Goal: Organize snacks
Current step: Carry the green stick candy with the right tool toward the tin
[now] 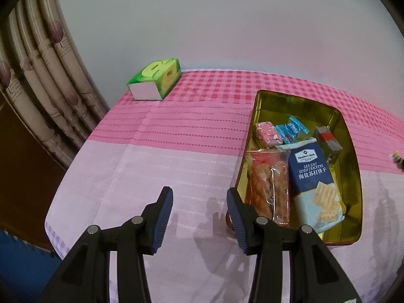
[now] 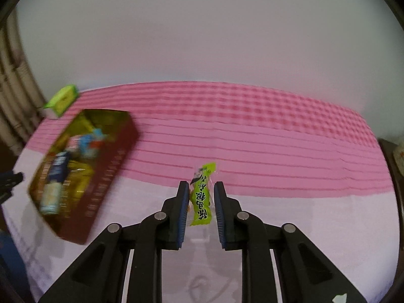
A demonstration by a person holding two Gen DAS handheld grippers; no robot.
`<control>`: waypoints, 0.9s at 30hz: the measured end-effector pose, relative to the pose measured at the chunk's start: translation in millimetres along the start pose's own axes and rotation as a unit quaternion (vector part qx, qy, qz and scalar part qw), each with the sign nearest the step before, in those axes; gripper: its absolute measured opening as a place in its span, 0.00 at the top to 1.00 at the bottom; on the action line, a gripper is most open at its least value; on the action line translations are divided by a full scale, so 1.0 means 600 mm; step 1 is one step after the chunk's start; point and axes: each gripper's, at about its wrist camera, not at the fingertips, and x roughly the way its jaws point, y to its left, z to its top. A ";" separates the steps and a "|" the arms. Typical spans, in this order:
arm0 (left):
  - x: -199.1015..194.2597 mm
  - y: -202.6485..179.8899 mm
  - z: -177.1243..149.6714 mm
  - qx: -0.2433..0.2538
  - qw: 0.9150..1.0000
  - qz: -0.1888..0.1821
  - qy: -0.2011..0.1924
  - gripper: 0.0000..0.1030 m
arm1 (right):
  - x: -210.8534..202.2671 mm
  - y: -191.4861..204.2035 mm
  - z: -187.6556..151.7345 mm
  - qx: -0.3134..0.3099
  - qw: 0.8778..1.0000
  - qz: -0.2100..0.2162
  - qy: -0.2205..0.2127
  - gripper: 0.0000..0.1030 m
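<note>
My right gripper (image 2: 201,185) is shut on a slim green snack packet (image 2: 202,197) and holds it upright above the pink cloth. To its left lies the open gold tin (image 2: 111,176) with red outer walls, blurred in this view. In the left wrist view the tin (image 1: 277,106) holds a blue soda cracker pack (image 1: 313,176), a clear pack of reddish crackers (image 1: 269,184), a pink packet (image 1: 267,133), a small blue packet (image 1: 290,128) and a grey and red packet (image 1: 328,141). My left gripper (image 1: 199,192) stands open over bare cloth, its right finger beside the tin's near left corner.
A green tissue box (image 1: 156,78) sits at the far left corner of the table, next to patterned curtains (image 1: 38,75). The pink checked and striped tablecloth (image 2: 252,131) runs back to a plain wall. A dark wooden edge shows at the far right (image 2: 388,156).
</note>
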 end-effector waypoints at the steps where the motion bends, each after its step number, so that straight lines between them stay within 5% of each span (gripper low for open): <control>1: 0.000 0.002 0.000 -0.003 1.000 0.000 0.001 0.55 | -0.003 0.016 0.003 -0.004 1.000 0.007 -0.001 0.83; 12: 0.002 0.011 -0.002 -0.011 1.000 0.003 0.007 0.50 | 0.000 0.160 0.025 -0.045 0.997 0.064 0.006 0.92; 21: 0.011 0.029 -0.001 -0.041 0.999 -0.013 0.024 0.50 | 0.020 0.094 0.008 -0.022 0.998 0.042 0.034 0.87; 27: 0.017 0.035 -0.004 -0.052 0.998 -0.006 0.034 0.50 | 0.035 0.101 -0.009 -0.004 0.996 0.073 0.055 0.85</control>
